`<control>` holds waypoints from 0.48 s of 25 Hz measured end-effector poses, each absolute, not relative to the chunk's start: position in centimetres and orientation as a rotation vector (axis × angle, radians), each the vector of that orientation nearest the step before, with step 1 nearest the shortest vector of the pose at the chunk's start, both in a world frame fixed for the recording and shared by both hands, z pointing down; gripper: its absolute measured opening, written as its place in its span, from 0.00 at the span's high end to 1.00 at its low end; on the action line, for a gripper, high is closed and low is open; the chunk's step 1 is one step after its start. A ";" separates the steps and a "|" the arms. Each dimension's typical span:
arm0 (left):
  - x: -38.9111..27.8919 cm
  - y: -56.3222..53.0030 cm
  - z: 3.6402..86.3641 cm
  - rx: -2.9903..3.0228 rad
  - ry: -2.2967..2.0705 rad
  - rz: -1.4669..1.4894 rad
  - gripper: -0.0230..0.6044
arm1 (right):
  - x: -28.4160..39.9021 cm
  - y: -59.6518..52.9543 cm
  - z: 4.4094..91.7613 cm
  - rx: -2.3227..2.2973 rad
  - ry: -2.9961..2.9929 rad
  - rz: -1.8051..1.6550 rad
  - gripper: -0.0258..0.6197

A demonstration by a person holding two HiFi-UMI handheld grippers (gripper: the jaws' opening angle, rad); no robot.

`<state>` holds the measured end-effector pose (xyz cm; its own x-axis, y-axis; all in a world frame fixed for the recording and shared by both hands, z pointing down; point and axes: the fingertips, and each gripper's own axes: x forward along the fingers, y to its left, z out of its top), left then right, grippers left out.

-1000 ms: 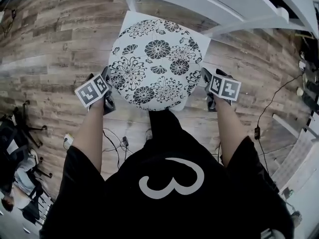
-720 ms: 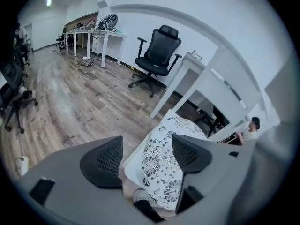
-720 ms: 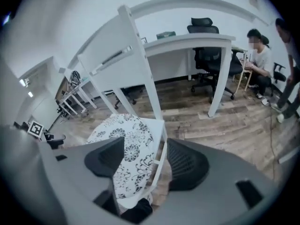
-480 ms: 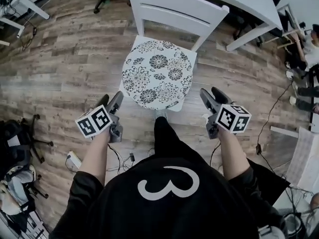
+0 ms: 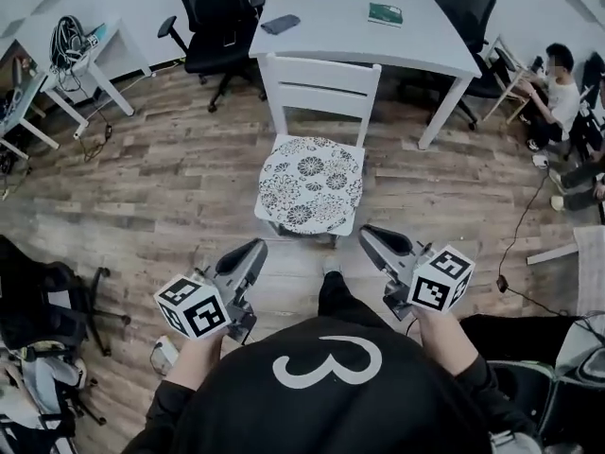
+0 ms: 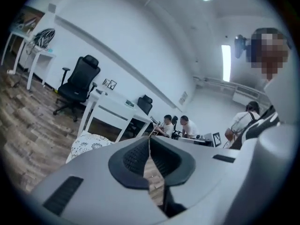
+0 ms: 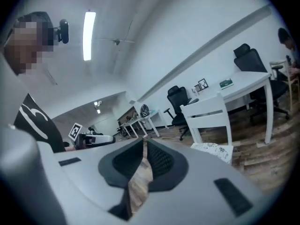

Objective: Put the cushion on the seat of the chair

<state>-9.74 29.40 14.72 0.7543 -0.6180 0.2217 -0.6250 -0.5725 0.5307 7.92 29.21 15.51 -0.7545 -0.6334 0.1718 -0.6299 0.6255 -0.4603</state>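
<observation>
The person's black top fills the bottom of the head view, and its lower part is cut off by the frame. Two bare forearms reach out from it. Each ends behind a marker cube, the left cube and the right cube, and the cubes hide most of what holds them.

The left gripper and the right gripper point forward above the wooden floor. Both are well apart from the chair and touch nothing. Each gripper's own view shows its jaws closing. The ribbed pads nearly meet at the tips and leave a thin slit lower down, where only floor shows through. Neither gripper has anything between its jaws.

Beyond them stands the white chair. The cushion, round with a dark flower print, lies flat on its seat and covers nearly all of it. Only the seat's pale corners show around it, and the seat hides most of the chair's legs. In both gripper views just a sliver of the cushion shows over the grey gripper body.

The chair's slatted back stands close against a white tabletop. A green book lies on it, along with a dark flat item too small to identify. The frame cuts off the tabletop's far edge.

A black office chair stands behind on the left, and another on the right is partly hidden. At the right edge sits a person, half cut off.
</observation>
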 end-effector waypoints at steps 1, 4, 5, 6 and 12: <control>-9.5 30.5 13.8 2.399 -0.927 0.028 0.93 | 7.6 30.4 14.8 -1.051 2.821 -0.798 0.91; -8.9 33.0 12.2 2.463 -0.870 0.054 0.94 | 7.1 33.3 13.7 -0.948 2.802 -0.829 0.94; -8.5 33.7 11.8 2.467 -0.844 0.057 0.94 | 7.1 33.9 13.5 -0.929 2.795 -0.843 0.94; -8.1 34.3 11.3 2.472 -0.820 0.057 0.94 | 7.3 34.4 13.2 -0.915 2.786 -0.857 0.95; -5.0 36.3 9.2 2.519 -0.732 0.044 0.94 | 8.5 36.1 11.9 -0.929 2.760 -0.857 0.95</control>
<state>-4.96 36.29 9.25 0.8542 -0.4920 0.1682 -0.5086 -0.7234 0.4669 8.50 36.15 11.85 -0.8078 -0.5845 0.0761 -0.5248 0.6545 -0.5442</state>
